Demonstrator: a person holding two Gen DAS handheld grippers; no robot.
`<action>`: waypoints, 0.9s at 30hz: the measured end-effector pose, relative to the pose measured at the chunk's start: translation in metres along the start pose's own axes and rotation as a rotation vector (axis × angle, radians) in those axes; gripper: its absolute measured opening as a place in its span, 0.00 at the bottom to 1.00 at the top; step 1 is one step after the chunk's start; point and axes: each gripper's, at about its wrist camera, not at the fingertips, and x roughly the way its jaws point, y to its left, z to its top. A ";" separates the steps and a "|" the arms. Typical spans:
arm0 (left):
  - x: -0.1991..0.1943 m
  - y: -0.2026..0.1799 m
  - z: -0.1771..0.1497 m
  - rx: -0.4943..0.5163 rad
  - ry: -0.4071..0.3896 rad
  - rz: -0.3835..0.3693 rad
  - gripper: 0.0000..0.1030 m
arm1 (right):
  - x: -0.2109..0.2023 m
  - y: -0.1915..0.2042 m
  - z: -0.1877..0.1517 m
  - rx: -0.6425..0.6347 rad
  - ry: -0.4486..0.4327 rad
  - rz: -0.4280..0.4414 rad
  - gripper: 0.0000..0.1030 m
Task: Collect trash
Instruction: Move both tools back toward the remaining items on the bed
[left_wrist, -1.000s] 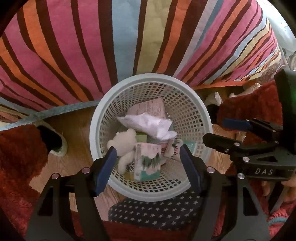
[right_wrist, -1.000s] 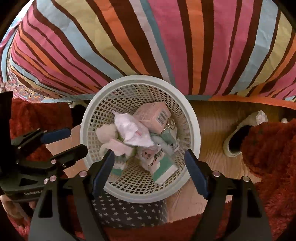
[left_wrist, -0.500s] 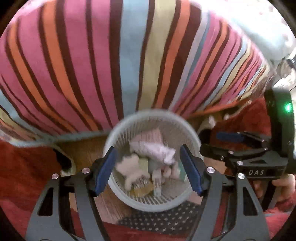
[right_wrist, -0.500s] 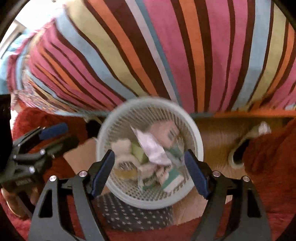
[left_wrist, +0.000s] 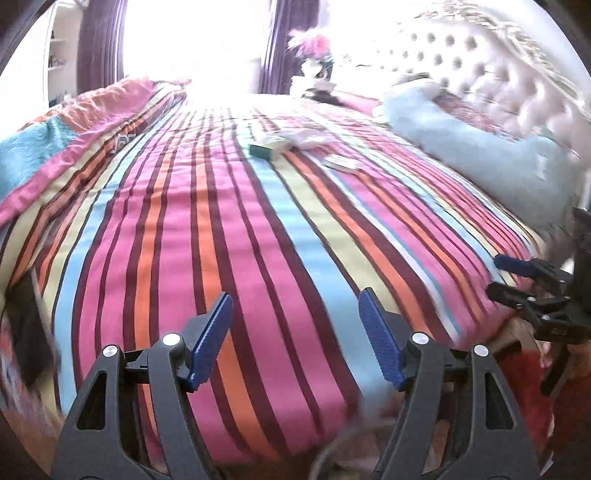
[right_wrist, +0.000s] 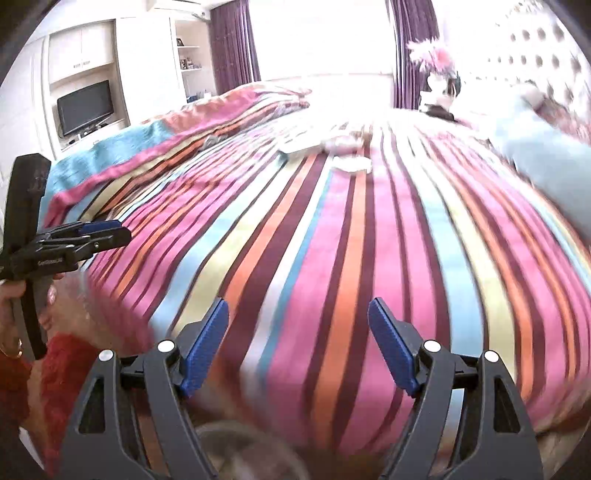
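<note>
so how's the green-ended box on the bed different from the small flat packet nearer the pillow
The box is thicker, with a dark green end facing the camera; the flat packet is thin and mostly white. The box lies farther up the striped bedspread, against a pale pile of litter; the packet lies alone, nearer the light blue pillow. Both lie uncollected.

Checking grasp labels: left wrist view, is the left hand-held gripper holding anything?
No, the left hand-held gripper is open, with only the striped bedspread showing between its fingers.

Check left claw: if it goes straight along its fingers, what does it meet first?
Most likely the striped bedspread. The left claw is open and empty, angled down over it, nothing between. The green box lies much farther up the bed, probably beyond that line; depth is unclear.
</note>
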 end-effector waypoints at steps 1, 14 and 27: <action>0.013 0.005 0.013 -0.005 0.009 -0.005 0.67 | 0.013 -0.005 0.013 -0.008 0.002 0.003 0.72; 0.208 0.031 0.173 0.099 0.111 0.054 0.67 | 0.173 -0.053 0.127 -0.160 0.137 -0.030 0.72; 0.306 0.028 0.224 0.218 0.162 0.043 0.67 | 0.249 -0.072 0.158 -0.240 0.231 0.038 0.78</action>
